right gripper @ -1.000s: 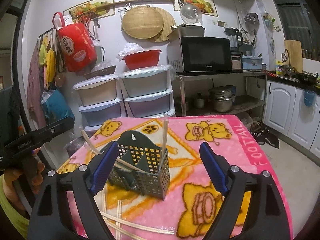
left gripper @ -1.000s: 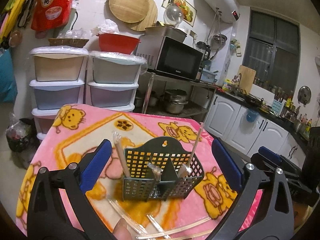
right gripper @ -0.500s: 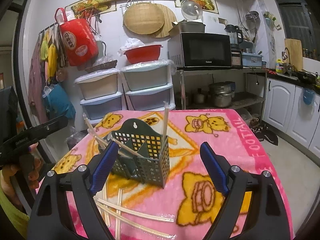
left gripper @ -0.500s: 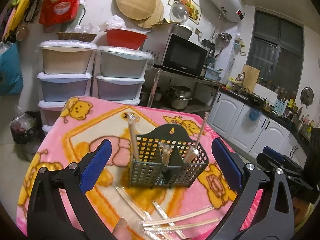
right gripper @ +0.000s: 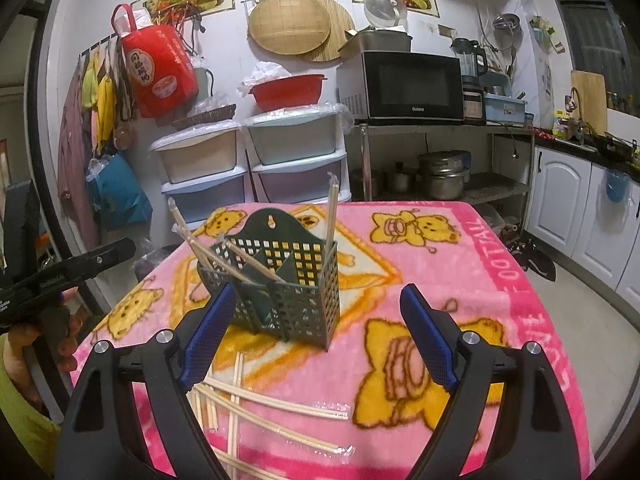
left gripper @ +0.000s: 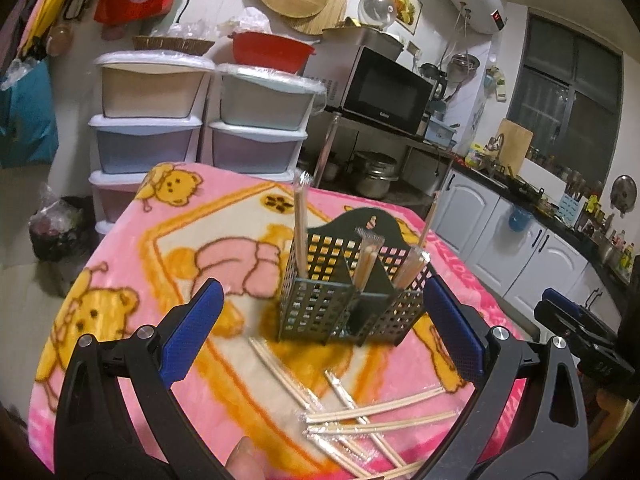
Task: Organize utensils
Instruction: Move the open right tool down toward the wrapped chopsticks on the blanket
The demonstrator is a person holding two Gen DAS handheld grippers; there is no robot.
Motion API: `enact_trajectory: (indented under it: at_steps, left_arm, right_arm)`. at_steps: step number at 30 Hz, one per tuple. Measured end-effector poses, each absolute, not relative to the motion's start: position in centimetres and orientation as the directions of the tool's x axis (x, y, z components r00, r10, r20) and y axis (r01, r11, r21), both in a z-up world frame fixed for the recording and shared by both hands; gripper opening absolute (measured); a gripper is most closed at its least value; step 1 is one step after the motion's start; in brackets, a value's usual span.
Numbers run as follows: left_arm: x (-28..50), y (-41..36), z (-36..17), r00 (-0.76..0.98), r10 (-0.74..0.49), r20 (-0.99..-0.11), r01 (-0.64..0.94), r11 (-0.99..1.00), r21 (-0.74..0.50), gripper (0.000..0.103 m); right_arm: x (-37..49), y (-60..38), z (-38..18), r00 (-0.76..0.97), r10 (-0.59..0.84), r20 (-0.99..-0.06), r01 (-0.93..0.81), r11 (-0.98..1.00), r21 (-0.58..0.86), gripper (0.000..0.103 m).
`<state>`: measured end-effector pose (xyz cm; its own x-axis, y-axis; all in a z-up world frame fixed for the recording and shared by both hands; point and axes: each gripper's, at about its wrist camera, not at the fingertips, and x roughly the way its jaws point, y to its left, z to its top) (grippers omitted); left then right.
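Two grippers up, both spread wide with nothing between the pads: left gripper [left gripper: 320, 332] and right gripper [right gripper: 318, 334] hang over the near edge of the pink bear-print blanket [right gripper: 472, 272]; green perforated utensil caddy [right gripper: 280, 288] stands upright mid-blanket, just beyond both sets of fingertips, untouched; three wrapped chopstick pairs stand in it, one upright in the caddy's left compartment [left gripper: 299, 224], one in the middle [left gripper: 366, 258], one leaning in the right [left gripper: 414, 258]; loose wrapped chopsticks [left gripper: 360, 420] lie crossed on the blanket in front of the caddy, under the jaws, not gripped; exact count of the loose ones unclear, they overlap; person's hand on the left gripper's handle [right gripper: 60, 332] shows at the right view's left edge.
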<state>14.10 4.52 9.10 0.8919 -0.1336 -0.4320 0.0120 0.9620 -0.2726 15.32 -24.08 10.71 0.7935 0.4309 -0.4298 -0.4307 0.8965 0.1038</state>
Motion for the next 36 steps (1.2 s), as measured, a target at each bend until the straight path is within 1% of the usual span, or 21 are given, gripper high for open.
enact_trajectory:
  at_steps: [11,18,27,33,34,36]
  left_arm:
    - [14.0,4.3,6.6,0.863,-0.127,-0.489,-0.004,0.966,-0.258,0.092]
    - [14.1,4.6,4.3,0.833,-0.142,-0.535,-0.015,0.961,-0.277,0.092]
    - [14.3,5.1,1.8,0.794,-0.148,-0.59,-0.037,0.956,-0.29,0.091]
    - [14.6,5.4,0.1,0.761,-0.169,-0.626,-0.044,0.95,-0.309,0.073]
    - [14.7,5.4,-0.1,0.756,-0.173,-0.631,-0.043,0.949,-0.312,0.068]
    - [14.8,5.3,-0.6,0.745,-0.181,-0.642,-0.044,0.947,-0.317,0.064]
  right_arm:
    - [14.7,-24.2,8.1,0.764,0.422,-0.489,-0.429,0.897,0.103,0.081]
    - [14.3,-24.2,6.0,0.736,0.416,-0.534,-0.431,0.896,0.104,0.081]
    - [13.3,-23.2,2.7,0.672,0.418,-0.612,-0.462,0.882,0.095,0.081]
    - [12.9,-23.2,1.0,0.639,0.416,-0.647,-0.469,0.877,0.101,0.081]
    - [12.9,-23.2,0.9,0.637,0.416,-0.649,-0.468,0.877,0.103,0.081]
    - [13.1,-23.6,0.6,0.632,0.417,-0.654,-0.462,0.88,0.115,0.081]
